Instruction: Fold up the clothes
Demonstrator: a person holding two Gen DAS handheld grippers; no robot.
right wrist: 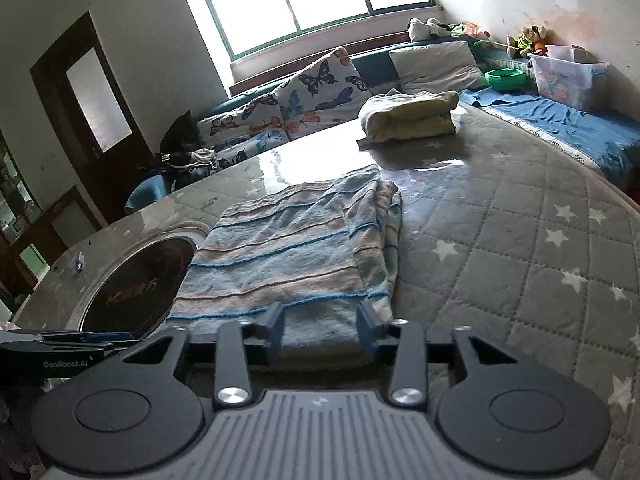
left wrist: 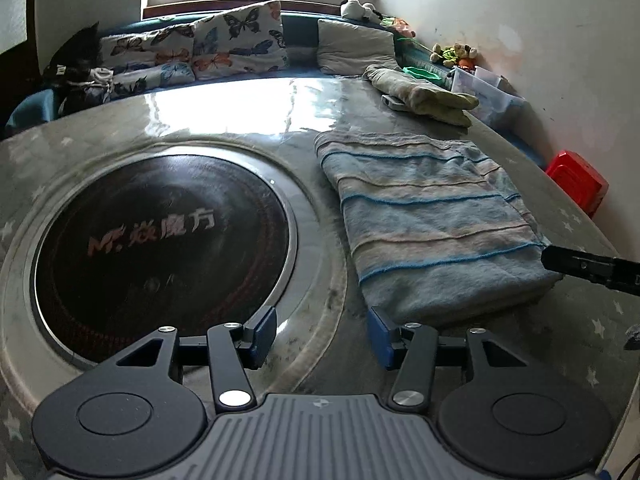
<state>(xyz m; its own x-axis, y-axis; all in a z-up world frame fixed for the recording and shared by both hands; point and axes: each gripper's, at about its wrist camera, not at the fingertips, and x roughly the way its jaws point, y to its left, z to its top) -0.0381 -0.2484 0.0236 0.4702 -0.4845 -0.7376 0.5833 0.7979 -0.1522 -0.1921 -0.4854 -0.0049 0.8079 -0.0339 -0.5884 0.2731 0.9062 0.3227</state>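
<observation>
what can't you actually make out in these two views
- Near edge of the striped cloth: right wrist view, hidden behind the right gripper.
- Small object under the yellow folded cloth: left wrist view, mostly covered, cannot be identified.
- Left gripper: open above the table; contact with the table cannot be judged.
- Bin contents: blurred.

Round surface (left wrist: pixel 248 120) under a glossy clear cover, quilted grey cloth with white stars (right wrist: pixel 560 236) beneath. Black round cooktop (left wrist: pixel 160 240) set into the middle, printed logo on it. Behind, blue bench (right wrist: pixel 560 120) with butterfly-print pillows (left wrist: pixel 236 40) and plain grey pillow (left wrist: pixel 356 46). Plush toys (left wrist: pixel 360 9) on the windowsill, more (right wrist: pixel 528 38) along the wall. Green bowl (right wrist: pixel 505 78) just beside clear plastic bin (right wrist: pixel 568 74). Red stool (left wrist: pixel 580 180) at right. Dark wooden door (right wrist: pixel 92 120) at left.
</observation>
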